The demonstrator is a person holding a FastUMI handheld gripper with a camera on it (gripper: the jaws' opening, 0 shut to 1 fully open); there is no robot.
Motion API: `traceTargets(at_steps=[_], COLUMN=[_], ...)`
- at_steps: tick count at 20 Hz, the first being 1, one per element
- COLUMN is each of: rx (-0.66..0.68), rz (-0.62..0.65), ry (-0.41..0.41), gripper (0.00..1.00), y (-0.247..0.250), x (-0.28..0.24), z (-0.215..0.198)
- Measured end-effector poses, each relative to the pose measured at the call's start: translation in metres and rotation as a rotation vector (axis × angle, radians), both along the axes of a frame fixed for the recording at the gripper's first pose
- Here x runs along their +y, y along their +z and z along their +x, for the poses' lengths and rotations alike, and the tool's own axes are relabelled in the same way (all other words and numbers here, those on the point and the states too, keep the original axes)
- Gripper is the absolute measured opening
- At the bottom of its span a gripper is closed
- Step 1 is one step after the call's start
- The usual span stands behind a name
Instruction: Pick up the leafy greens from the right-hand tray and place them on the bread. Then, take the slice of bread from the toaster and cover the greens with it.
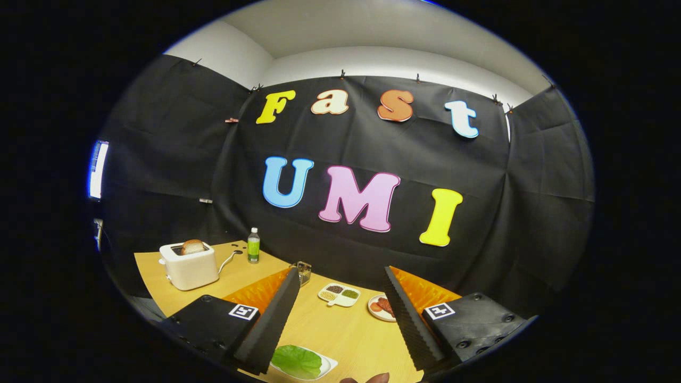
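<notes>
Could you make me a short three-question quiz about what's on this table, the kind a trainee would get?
1. True or false: a slice of bread is sticking up out of the white toaster.
2. Multiple choice: where do the leafy greens lie? A) inside the toaster B) on a white tray low between the fingers of the claw C) beside the bottle
3. Fill in: the claw's fingers are spread ____ and hold nothing.

Key:
1. True
2. B
3. Open, with bare wooden table showing between them.
</notes>
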State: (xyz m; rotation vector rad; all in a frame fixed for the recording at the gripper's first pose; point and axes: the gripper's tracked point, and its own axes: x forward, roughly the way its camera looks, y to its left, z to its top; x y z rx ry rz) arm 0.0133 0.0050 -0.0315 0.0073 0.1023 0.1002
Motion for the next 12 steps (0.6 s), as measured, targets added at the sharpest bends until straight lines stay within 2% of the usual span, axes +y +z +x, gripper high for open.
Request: traceTargets(at_steps=[6,9,12], rx=[0.297,0.456,0.577], rz=[0.009,0.069,0.044], ry=[0.145,0.229,0.283], gripper=[0.98,0.96,0.94], y=[-0.095,-0.149,-0.203], x=[0.02,0.038,0.051], z=[0.001,-0.01,-0.023])
